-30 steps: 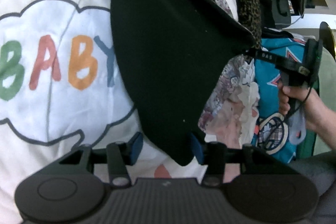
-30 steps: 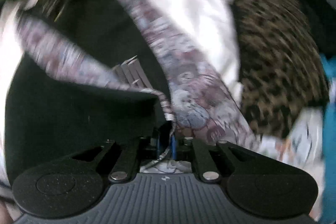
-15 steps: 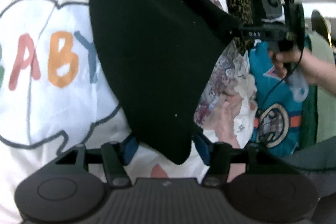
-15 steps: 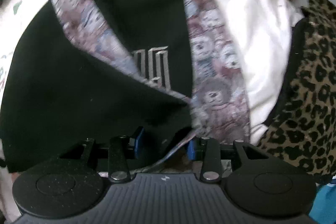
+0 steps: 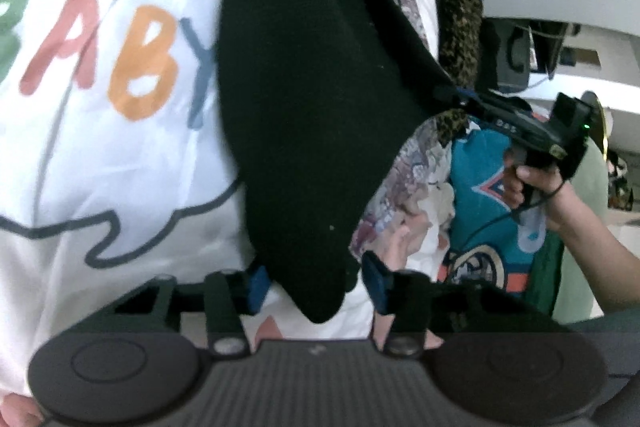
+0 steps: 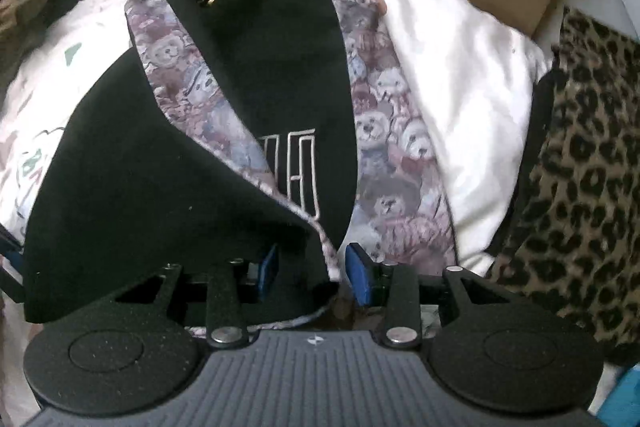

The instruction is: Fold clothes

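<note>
A white "BABY" blanket point(image 5: 120, 147) covers the surface. On it lies the black garment point(image 5: 312, 107) with teddy-bear lining point(image 6: 384, 131) (folded diagonally). The left gripper point(image 5: 316, 285) is closing, with the garment's bottom corner between its pads. The right gripper point(image 6: 312, 267) stands apart around another corner, not pressing.

Left wrist view: looks along its fingers point(image 5: 256, 289), tilted down, very close over black garment point(image 5: 320, 87). Right wrist view: steeper downward, equally close, same black garment point(image 6: 160, 179). Shared: garment, white BABY-print fabric point(image 5: 100, 107), leopard-print cloth point(image 6: 580, 187).
</note>
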### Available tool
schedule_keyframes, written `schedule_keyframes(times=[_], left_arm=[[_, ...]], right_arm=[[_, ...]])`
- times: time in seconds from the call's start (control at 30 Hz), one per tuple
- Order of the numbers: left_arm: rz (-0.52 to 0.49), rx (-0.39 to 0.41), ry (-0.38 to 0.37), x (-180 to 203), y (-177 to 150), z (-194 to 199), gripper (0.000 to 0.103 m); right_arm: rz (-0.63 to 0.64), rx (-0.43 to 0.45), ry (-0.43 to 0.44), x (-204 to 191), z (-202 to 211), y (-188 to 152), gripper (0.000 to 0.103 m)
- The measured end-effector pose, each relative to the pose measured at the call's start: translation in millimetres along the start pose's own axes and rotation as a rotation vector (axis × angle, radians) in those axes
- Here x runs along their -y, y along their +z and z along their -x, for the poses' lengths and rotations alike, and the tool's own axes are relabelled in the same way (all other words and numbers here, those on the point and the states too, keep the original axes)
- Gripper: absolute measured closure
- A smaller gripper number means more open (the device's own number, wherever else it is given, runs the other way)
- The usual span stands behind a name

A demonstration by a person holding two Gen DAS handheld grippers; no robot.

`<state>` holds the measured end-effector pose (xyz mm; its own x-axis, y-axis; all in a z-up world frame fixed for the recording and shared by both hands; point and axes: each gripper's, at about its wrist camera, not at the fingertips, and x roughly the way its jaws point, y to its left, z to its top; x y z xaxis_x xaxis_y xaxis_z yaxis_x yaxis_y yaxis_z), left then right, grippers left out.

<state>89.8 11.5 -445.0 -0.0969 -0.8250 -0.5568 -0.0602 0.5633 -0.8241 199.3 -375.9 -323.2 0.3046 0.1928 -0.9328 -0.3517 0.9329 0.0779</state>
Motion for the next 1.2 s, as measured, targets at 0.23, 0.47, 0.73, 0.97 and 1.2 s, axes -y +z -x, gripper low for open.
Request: schedule_keyframes(times=[0.23,0.47,0.73,0.97,1.2], left_arm=[[0.096,0.017,0.003,-12,2,-9,0.074],[0.075,-0.003,-0.037,-1,7,-9,0.097],[-0.011,-0.005,-0.108,29,13,3,0.100],[-0.068,-0.052,-0.080,46,21,-14,0.100],[-0.097,-0.101,-0.030,50,24,-32,0.101]], right_arm=[[0.028,-0.036,-0.055,-4,-9,19,0.076],[0.017,-0.032,-0.097,2,1,15,0.098],[-0.132,0.020,-0.108,39,32,15,0.099],[-0.259,-0.003,-0.109,69,32,-6,0.099],[-0.363,-0.046,-0.084,92,19,-38,0.099]])
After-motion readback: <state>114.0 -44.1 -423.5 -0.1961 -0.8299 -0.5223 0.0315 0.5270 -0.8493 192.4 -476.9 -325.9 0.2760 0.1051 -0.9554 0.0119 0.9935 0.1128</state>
